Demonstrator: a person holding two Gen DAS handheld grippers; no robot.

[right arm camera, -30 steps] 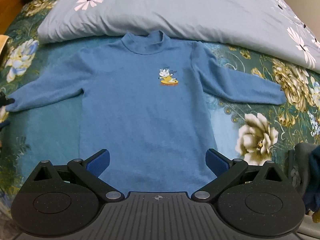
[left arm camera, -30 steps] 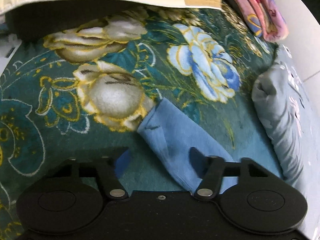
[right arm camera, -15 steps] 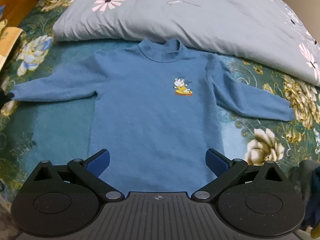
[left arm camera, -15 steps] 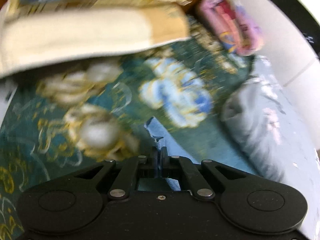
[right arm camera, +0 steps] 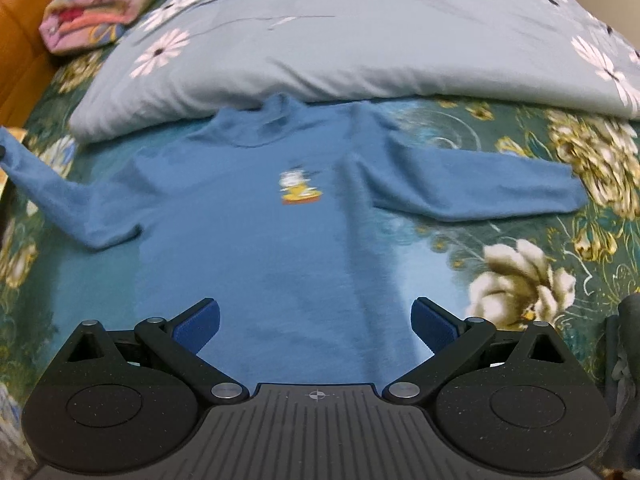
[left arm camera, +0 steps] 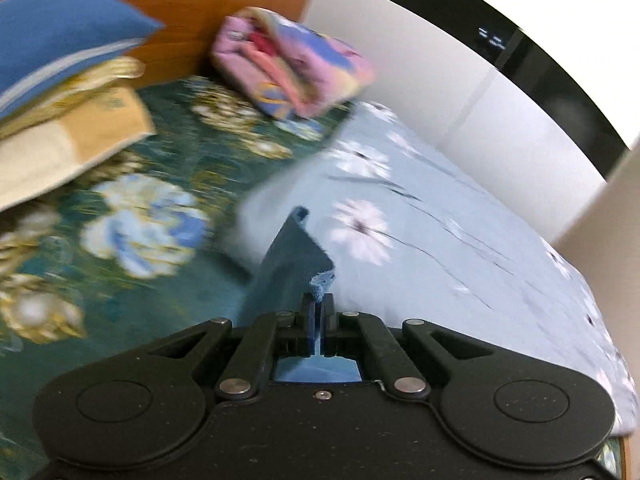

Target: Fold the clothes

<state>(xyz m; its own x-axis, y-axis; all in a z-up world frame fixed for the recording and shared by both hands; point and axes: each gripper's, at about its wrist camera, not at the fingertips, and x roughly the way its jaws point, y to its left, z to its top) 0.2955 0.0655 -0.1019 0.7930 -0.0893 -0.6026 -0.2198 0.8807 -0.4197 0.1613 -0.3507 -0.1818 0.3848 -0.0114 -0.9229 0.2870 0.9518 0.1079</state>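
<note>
A blue long-sleeved child's sweater (right arm camera: 256, 248) with a small cartoon print lies face up on the floral bedspread, neck away from me. My left gripper (left arm camera: 318, 300) is shut on the cuff of the sweater's left sleeve (left arm camera: 290, 264) and holds it raised off the bed; in the right wrist view that sleeve (right arm camera: 44, 184) rises toward the left edge. My right gripper (right arm camera: 316, 320) is open and empty, hovering over the sweater's hem. The other sleeve (right arm camera: 480, 184) lies flat, stretched to the right.
A pale blue daisy-print duvet (right arm camera: 360, 32) lies bunched just beyond the collar. A folded pink patterned cloth (right arm camera: 100, 4) sits at the far left by the wooden headboard. Pillows (left arm camera: 60, 112) are stacked at left. Dark clothing (right arm camera: 624, 360) lies at the right edge.
My left gripper closed on the left sleeve cuff, lifted it and swung it toward the duvet. The right gripper stayed open and drew slightly closer over the hem.
</note>
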